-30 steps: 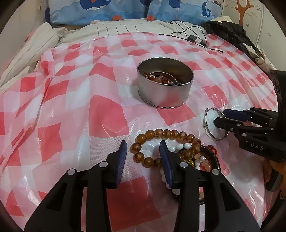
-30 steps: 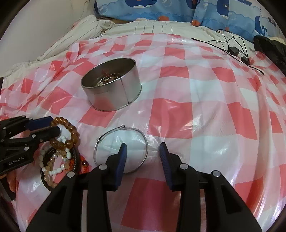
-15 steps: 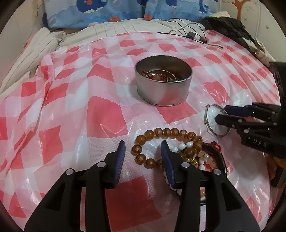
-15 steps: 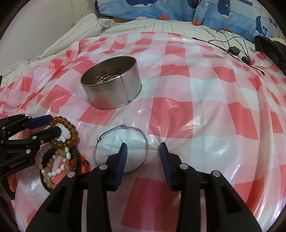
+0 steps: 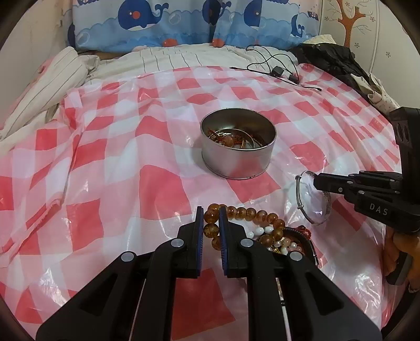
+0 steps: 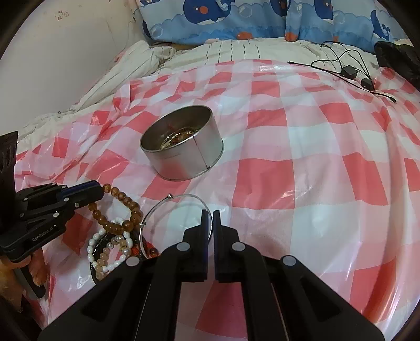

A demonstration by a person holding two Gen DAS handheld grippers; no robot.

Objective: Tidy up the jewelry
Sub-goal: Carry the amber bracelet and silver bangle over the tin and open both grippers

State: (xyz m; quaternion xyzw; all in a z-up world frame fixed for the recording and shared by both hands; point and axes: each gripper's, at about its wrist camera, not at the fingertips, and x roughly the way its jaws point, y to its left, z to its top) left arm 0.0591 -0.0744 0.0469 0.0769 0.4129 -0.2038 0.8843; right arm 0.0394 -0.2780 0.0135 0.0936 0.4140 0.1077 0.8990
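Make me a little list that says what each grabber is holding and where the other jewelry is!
left gripper: shut on the amber bead bracelet
right gripper: shut on the thin silver bangle
tin: round, open, upright on the checked cloth, already has jewelry inside
pile: white bead and pale bead bracelets tangled with a dark band, under the amber beads
back of bed: whale pillows and a black cable
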